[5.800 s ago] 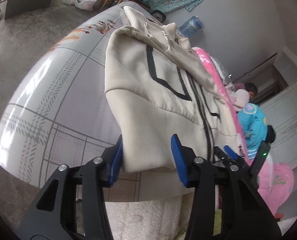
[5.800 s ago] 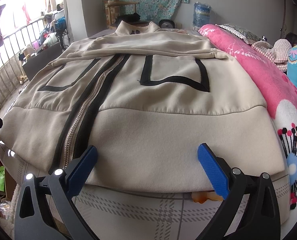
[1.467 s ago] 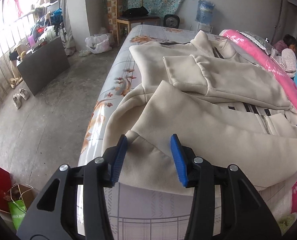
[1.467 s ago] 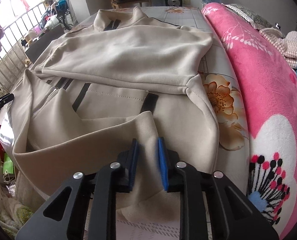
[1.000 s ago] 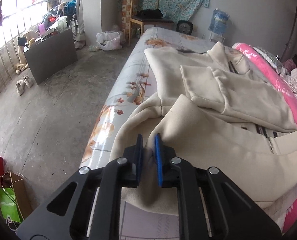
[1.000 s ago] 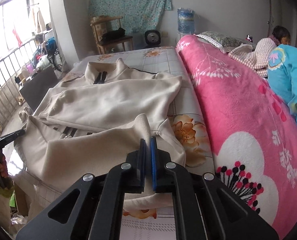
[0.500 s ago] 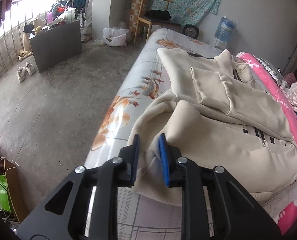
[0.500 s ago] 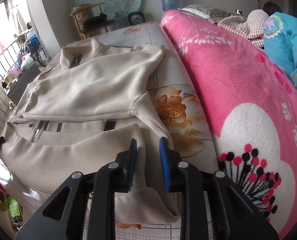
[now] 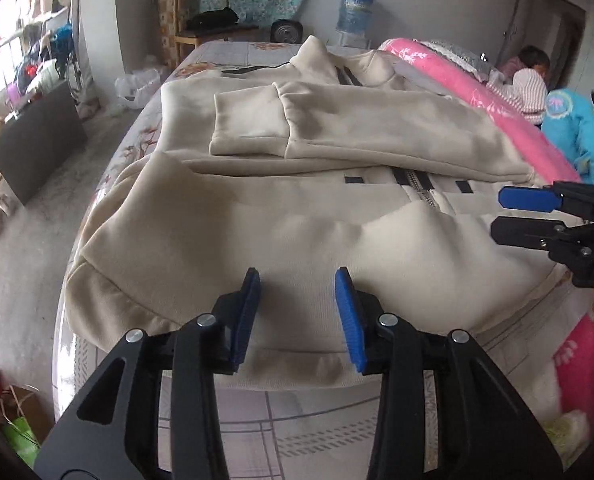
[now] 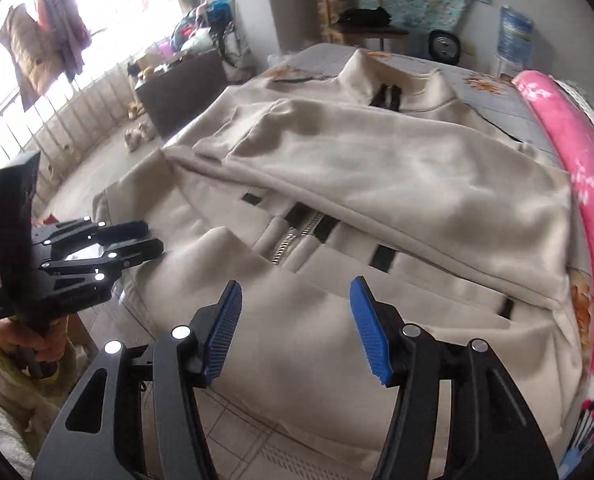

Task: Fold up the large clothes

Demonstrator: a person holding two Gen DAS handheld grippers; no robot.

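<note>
Jacket, cream fleece w/ black trim and a metal zip [image 9: 297, 208], lay on the grey checked bed sheet [image 9: 297, 432], hem folded up over the lower front, both sleeves crossed over the chest. Left gripper [image 9: 297, 312] sat at the jacket's near folded edge, blue pads apart w/ a moderate gap, nothing held. Right gripper [image 10: 295, 330] hovered over the jacket's lower half, pads spread wider, also empty.

Left wrist view alone showed a kid in a turquoise top [image 9: 577, 136] past the jacket's right side, beyond the pink floral blanket [image 9: 477, 92], plus the right gripper from the side at the jacket's right edge. Right wrist view alone showed the bright railed window w/ hanging clothes [image 10: 45, 48] beyond the jacket's left side, and the left gripper held in a green-sleeved hand [image 10: 29, 340].
</note>
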